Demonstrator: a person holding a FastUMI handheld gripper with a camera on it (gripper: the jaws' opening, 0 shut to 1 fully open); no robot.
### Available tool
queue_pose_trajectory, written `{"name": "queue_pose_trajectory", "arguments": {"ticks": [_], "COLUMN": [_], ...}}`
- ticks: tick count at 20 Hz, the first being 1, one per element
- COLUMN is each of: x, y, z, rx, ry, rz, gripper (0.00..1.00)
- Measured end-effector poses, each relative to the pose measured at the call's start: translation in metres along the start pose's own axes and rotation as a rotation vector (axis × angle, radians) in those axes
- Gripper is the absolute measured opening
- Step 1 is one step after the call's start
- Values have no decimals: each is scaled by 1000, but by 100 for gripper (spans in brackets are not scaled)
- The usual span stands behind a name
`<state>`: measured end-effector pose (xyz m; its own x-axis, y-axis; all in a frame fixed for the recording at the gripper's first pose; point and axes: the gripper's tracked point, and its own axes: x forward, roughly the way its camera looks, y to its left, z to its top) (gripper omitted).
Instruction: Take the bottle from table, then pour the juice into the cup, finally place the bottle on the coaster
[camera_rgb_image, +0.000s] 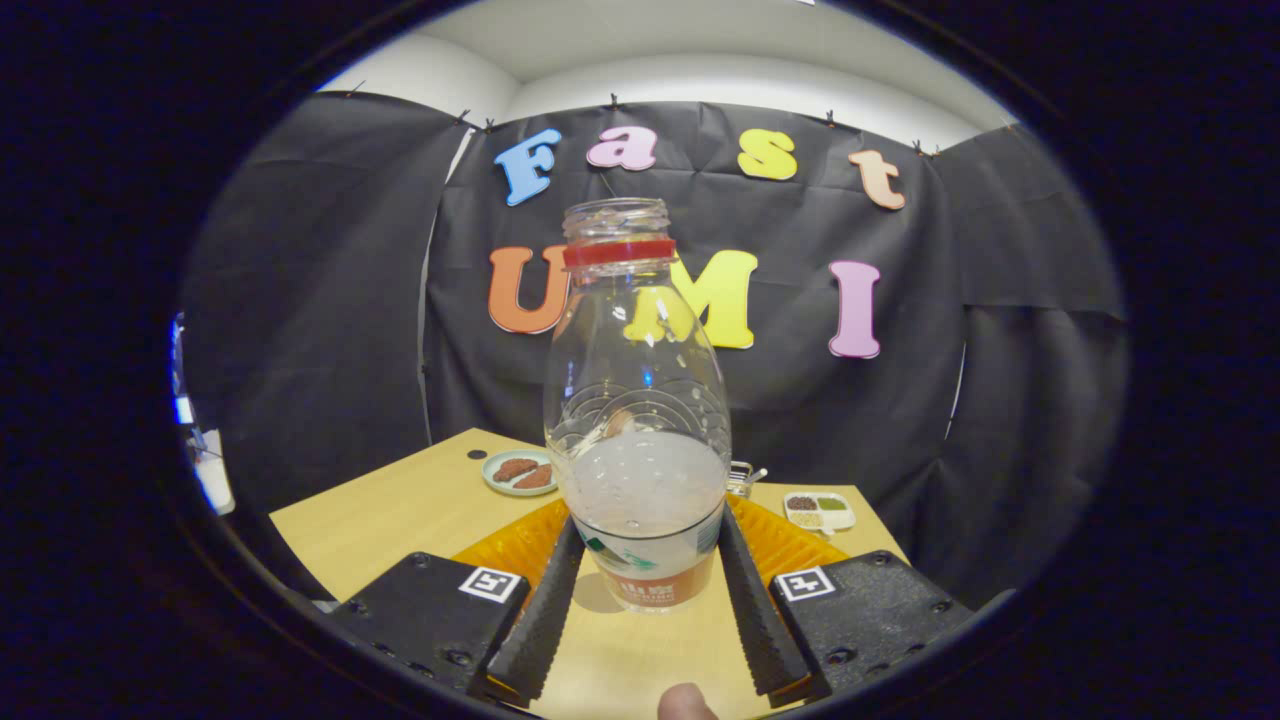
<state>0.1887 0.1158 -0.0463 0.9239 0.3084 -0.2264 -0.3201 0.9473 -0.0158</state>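
- A small pale green plate (518, 472) sits toward the far left part of the wooden table (385, 515), holding two brown pieces of food.
- Left of centre, the gripper's left finger (545, 610) presses against the lower left side of the bottle.
- The bottle (637, 420) stands upright between the two fingers, clear plastic, uncapped, with a red ring below its open neck; a cloudy whitish liquid fills roughly its lower third, above a label band near the base.
- The gripper (650, 580) is closed on the bottle, both fingers touching its lower body.
- An orange ribbed coaster (790, 545) lies under and behind the bottle, showing on both sides of it.
- A fingertip (686, 704) of the person shows just behind the fingers.
- Beyond the right finger, a small white divided dish (820, 510) holds dark, green and pale grains.
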Motion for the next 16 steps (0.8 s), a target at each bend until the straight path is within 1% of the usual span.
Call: {"name": "queue_pose_trajectory", "arguments": {"ticks": [3,8,12,14,16], "x": [23,67,105,117,132], "y": [5,22,36,38,38], "z": [-3,-18,-47,-56,-70], "rx": [31,20,30,57,57], "ry": [15,18,59,62,75], "rz": [7,16,55,67,67], "gripper": [78,78,78,78,78]}}
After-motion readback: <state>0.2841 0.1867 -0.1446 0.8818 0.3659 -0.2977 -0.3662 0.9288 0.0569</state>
